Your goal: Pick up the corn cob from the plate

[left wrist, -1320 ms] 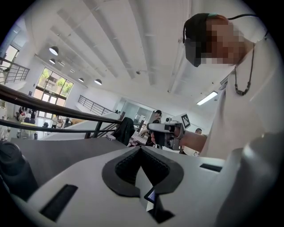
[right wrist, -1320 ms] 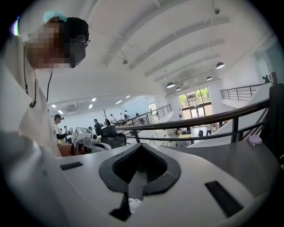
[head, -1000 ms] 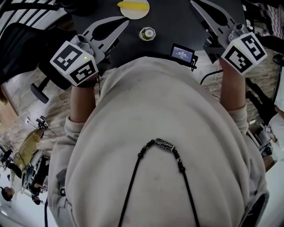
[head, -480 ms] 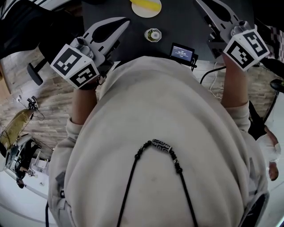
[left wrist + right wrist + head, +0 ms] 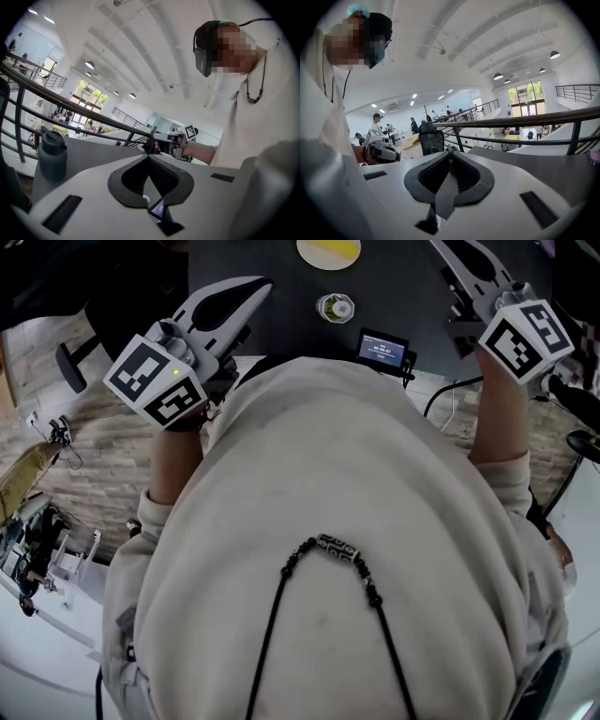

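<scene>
The yellow corn cob (image 5: 332, 247) lies on a round cream plate (image 5: 307, 253) at the far edge of the dark table (image 5: 281, 329); the top of the head view cuts both off. My left gripper (image 5: 266, 283) is held over the table's near left part, shut and with nothing in it, well short of the plate. My right gripper (image 5: 446, 247) is raised at the right, also shut and with nothing in it. In the left gripper view the left gripper (image 5: 149, 156) points level across the room, as does the right gripper (image 5: 450, 151) in its own view. Neither gripper view shows the plate.
A small round jar (image 5: 336, 307) and a black device with a lit screen (image 5: 382, 350) sit on the table between the grippers. A grey bottle (image 5: 51, 154) stands at the left. A railing (image 5: 520, 123) and an office chair (image 5: 431, 137) lie beyond the table.
In the head view the plate, jar and device have slid up and to the right. Both grippers stay shut and held near the chest.
</scene>
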A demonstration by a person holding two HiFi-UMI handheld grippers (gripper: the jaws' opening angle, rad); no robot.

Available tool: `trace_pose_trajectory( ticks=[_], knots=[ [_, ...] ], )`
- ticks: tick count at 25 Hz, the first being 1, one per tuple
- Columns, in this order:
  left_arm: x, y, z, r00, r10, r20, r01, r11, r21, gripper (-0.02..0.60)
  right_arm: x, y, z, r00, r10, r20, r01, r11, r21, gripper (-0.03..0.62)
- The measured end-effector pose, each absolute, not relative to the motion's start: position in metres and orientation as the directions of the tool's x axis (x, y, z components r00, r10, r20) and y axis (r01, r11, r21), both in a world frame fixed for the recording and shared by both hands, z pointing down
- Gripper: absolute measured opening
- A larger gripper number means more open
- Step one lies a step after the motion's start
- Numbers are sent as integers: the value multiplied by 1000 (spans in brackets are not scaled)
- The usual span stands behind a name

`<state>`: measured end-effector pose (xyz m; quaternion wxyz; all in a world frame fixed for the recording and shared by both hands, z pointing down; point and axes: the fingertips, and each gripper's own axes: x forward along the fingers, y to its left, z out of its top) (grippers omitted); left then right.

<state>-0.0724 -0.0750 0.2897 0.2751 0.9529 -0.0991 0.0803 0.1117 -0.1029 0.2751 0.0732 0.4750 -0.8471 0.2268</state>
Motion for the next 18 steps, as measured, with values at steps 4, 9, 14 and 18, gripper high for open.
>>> trace_pose_trajectory(
  ticks=[4,9,14,18],
  knots=[
    [-80,-72,288,964,-161,211,-249,-822,512,0,112,-106,280,-535,-766,358,-841,443,-310,18],
    [-85,-69,290,960,-182,211,-268,-812,518,0,110,-110,291,-536,-749,390,-843,443,-306,20],
    [-89,-67,295,955,-207,212,-290,-797,530,0,111,-119,314,-543,-720,431,-839,447,-310,54],
    [-94,-68,298,949,-231,216,-313,-783,538,0,110,-131,328,-554,-698,454,-832,460,-309,90]
  ],
)
